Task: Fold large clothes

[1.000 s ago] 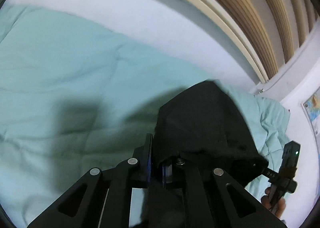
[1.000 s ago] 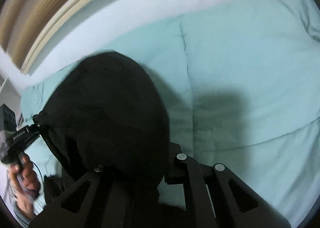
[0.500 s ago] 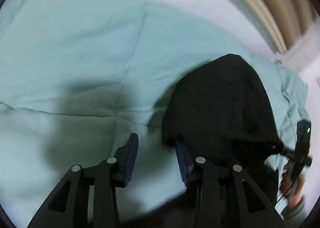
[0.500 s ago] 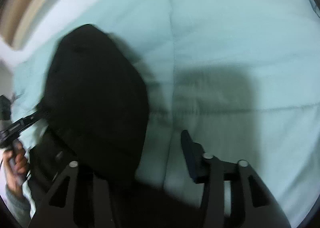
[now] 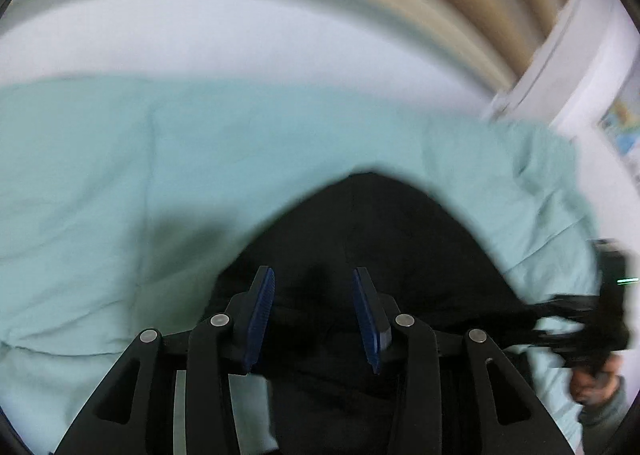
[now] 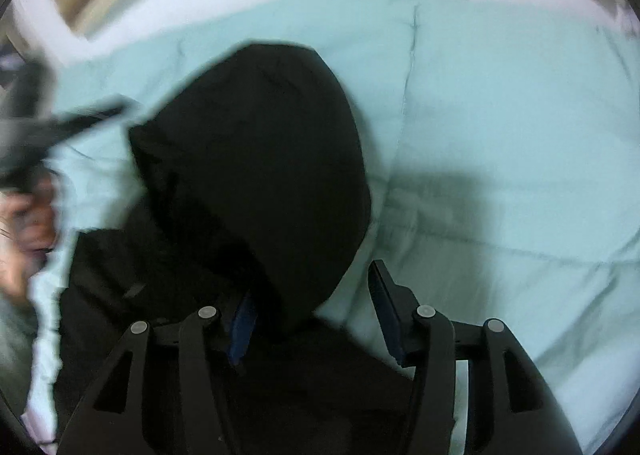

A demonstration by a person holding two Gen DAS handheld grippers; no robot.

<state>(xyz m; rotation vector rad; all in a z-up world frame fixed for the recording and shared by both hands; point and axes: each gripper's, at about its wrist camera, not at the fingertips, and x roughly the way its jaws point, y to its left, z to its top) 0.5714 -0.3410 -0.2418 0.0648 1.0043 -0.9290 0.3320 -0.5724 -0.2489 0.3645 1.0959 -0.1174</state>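
While both tools gaped and gripped nothing, left tool and right tool hung over the black garment, heaped on the bed's green quilt. Best re-grip at outer edges, spreading flat before folding.

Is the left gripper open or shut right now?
Open. The left gripper shows a clear gap between its blue pads, hovering over the black garment, gripping nothing.

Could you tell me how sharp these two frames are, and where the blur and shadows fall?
Left wrist view: motion blur smears the headboard slats and the right gripper, while the left gripper stays crisp; a soft shadow lies on the teal duvet. Right wrist view: the black garment lacks detail, its edges are smeared, and a shadow falls to its right.
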